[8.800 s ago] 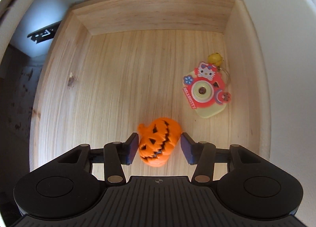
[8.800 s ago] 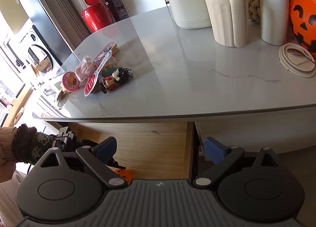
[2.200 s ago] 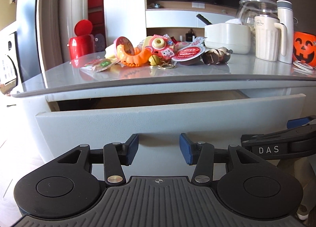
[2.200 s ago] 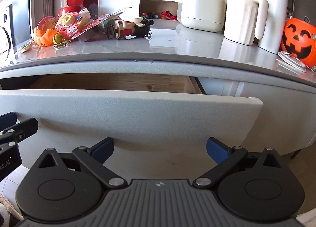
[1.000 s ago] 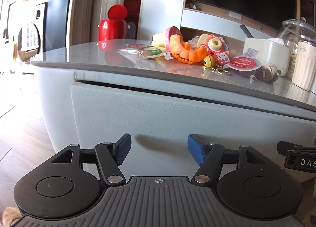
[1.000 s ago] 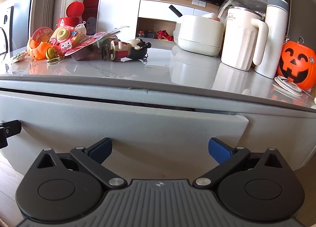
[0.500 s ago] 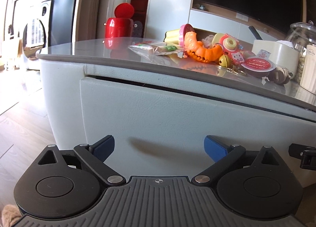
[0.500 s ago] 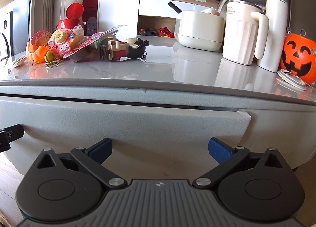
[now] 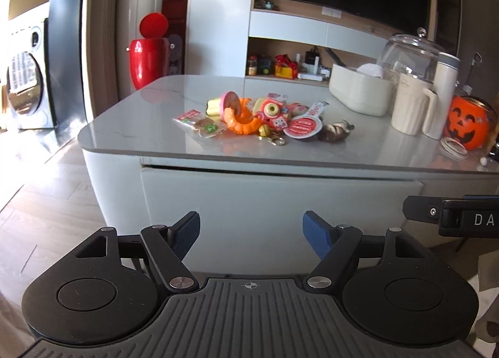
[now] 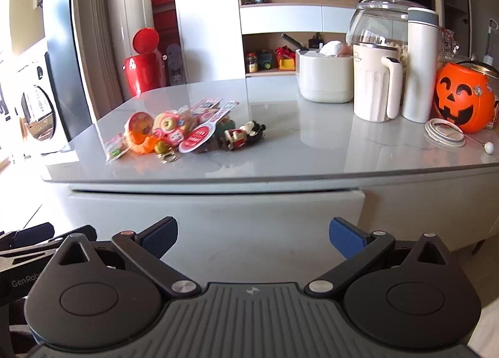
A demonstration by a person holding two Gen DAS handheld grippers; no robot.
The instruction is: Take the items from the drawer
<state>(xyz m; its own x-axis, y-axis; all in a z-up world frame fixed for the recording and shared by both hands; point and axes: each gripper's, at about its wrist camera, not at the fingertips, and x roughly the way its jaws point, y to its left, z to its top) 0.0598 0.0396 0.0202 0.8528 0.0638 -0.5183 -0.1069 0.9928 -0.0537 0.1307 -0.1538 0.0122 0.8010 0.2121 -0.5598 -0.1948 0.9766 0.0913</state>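
The grey drawer front (image 9: 280, 195) (image 10: 215, 214) sits flush under the marble counter, shut. On the counter lies a pile of small toys: an orange pumpkin (image 9: 243, 118) (image 10: 140, 142), a pink toy camera (image 9: 273, 111) (image 10: 170, 127), a red-labelled packet (image 9: 304, 127) (image 10: 196, 138), a snack bag (image 9: 199, 122) and a small figure (image 10: 243, 135). My left gripper (image 9: 251, 230) hangs open and empty, a little way back from the drawer front. My right gripper (image 10: 252, 238) is likewise open and empty, facing the drawer. Its body (image 9: 461, 217) shows at the right edge of the left wrist view.
At the back right of the counter (image 10: 312, 146) stand a white container (image 10: 326, 77), a cream jug (image 10: 375, 82), a tall white flask (image 10: 419, 68), a glass jar (image 9: 408, 52) and an orange pumpkin bucket (image 10: 464, 97) beside a lid (image 10: 444, 136). A red bin (image 9: 148, 52) stands behind; wood floor (image 9: 46, 202) lies left.
Both grippers have pulled back and risen from the drawer front, so the counter top now shows from above. The drawer, slightly ajar a second ago, now sits flush.
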